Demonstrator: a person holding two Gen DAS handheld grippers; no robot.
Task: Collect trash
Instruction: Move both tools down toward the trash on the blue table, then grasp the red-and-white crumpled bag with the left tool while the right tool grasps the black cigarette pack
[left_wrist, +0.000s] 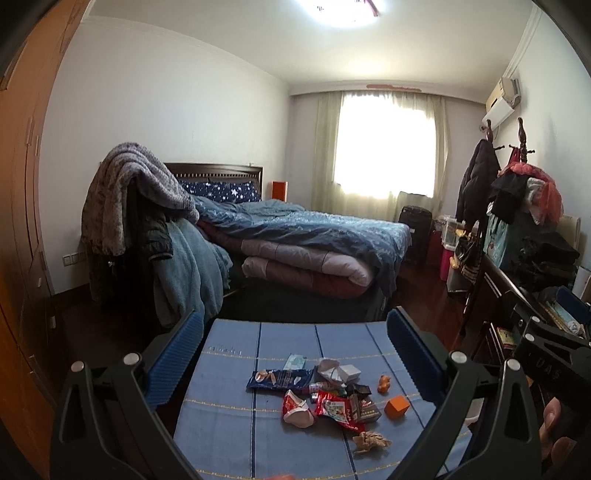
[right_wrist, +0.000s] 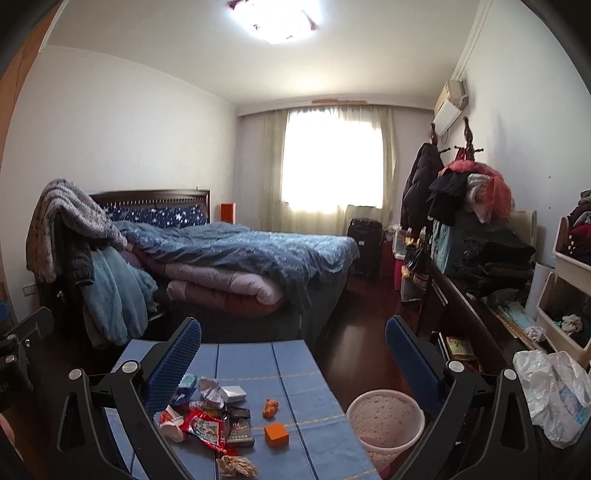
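Up close, the bench (left_wrist: 229, 406) wears a flat blue cloth with thin stitched lines, and the trash sits in a loose heap near its middle. At the left of the heap lies a dark blue glossy snack packet (left_wrist: 280, 378), flattened, with a pale green tissue pack (left_wrist: 295, 361) touching its far edge. Just nearer is a crumpled red-and-white wrapper (left_wrist: 297, 409), folded into a cup shape, beside a shiny red foil snack bag (left_wrist: 337, 408) and a dark rectangular card box (right_wrist: 240, 430). Behind them a crumpled silver-white paper wrapper (left_wrist: 330, 369) leans against a small grey-white box (left_wrist: 349, 373). At the near edge rests a scrunched tan paper ball (left_wrist: 371, 441). Further right, apart from the heap, stand a small orange figurine (left_wrist: 385, 384) and a matte orange cube-shaped box (left_wrist: 397, 406).

The left claw (left_wrist: 295, 334) is spread wide, its ribbed blue pads (left_wrist: 177, 354) holding nothing and hanging above the bench without touching the heap. The right claw (right_wrist: 293, 345) is likewise released wide, empty, with its left pad (right_wrist: 173, 365) over the heap's far-left side. Off the right edge of the bench stands a round pink perforated plastic waste basket (right_wrist: 386, 419) on the dark wooden floor (right_wrist: 354, 350). A crinkled white plastic bag (right_wrist: 554, 395) lies at the far right.
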